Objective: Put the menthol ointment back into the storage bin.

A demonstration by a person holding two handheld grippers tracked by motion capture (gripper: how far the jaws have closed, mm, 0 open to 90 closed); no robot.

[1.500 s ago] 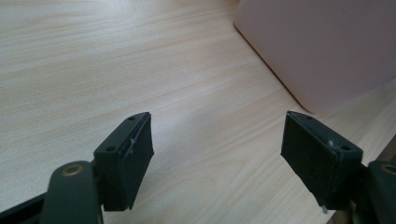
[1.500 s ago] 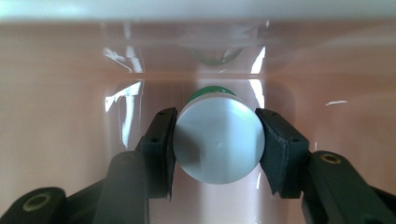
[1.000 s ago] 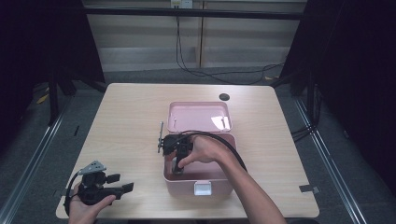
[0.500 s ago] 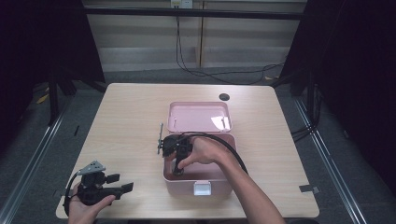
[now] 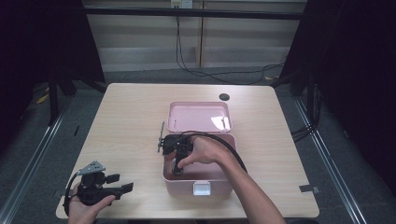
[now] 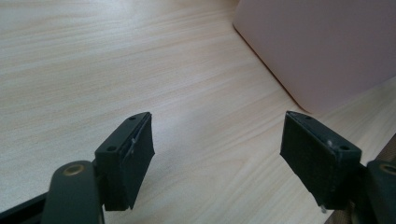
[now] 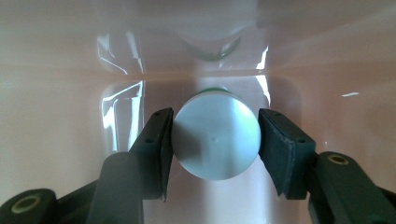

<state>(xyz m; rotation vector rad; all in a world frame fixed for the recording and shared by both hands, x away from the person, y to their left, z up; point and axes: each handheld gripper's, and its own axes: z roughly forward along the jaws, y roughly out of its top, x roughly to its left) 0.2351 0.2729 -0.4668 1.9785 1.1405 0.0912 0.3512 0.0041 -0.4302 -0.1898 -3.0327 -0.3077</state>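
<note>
The right gripper (image 5: 177, 169) is reaching down into the open pink box (image 5: 219, 179) on the surface (image 5: 130, 121), its fingers having just been opening around a pale round-capped bottle (image 7: 215, 139), seemingly barely touching it. The left gripper (image 5: 122, 188) is resting nearby, fingers spread wide.

The box (image 5: 201, 179) sits on the table (image 5: 130, 116), a little toward the near edge and right of the middle, its lid (image 5: 200, 116) thrown back and lying behind it. The right gripper (image 5: 177, 169) reaches down into the box at its left end, with a round cap (image 7: 215, 139) between its jaws. The left gripper (image 5: 122, 188) rests at the near left corner, well apart from the box, which lies ahead and to its right. A small disc (image 5: 224, 97) lies behind the lid, near the far edge.
</note>
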